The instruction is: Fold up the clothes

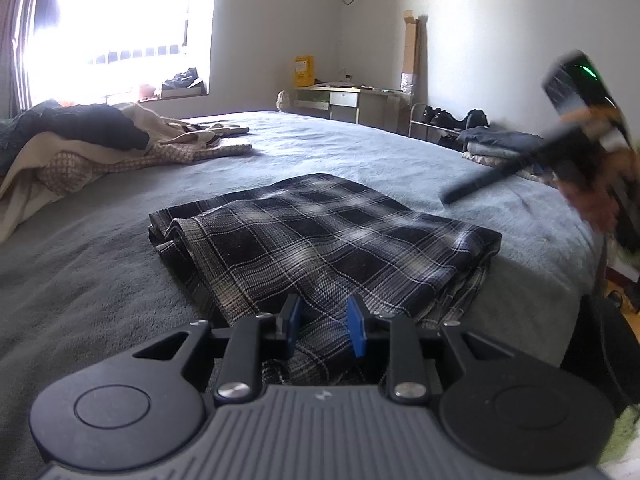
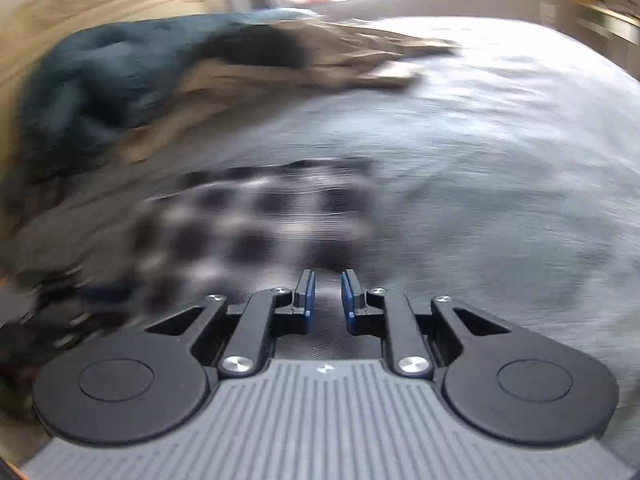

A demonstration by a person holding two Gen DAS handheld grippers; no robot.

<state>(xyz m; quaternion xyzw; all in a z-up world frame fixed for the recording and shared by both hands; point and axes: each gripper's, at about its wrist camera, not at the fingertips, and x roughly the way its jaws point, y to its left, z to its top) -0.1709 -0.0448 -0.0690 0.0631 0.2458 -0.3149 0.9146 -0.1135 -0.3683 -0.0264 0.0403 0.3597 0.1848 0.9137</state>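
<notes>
Plaid cloth in black, grey and white, a folded garment, lies flat in the middle of the bed, which is covered with a grey-blue blanket. Its layers show along the left edge, where a hem curls back, and a lower layer sticks out at the near right corner.

From the left wrist view, the left gripper sits low over the near edge of the plaid garment, its blue-padded fingers apart with the cloth visible between them; nothing is clamped. Whether the pads touch the fabric cannot be told.

At the right edge of the same view the right gripper appears blurred, raised above the bed to the right of the garment, with a green light on its body. A hand grips it.

The right wrist view is heavily motion-blurred. The right gripper's fingers stand apart with a narrow gap and hold nothing. Ahead of them the plaid garment shows as a smeared checked patch on the blanket.

At the far left of the bed is a heap of unfolded clothes in dark, beige and checked fabrics. At the far right edge of the bed is a small stack of folded clothes. Beyond the bed stand a desk with a yellow box on it, a tall cardboard box against the wall, and a bright window.
</notes>
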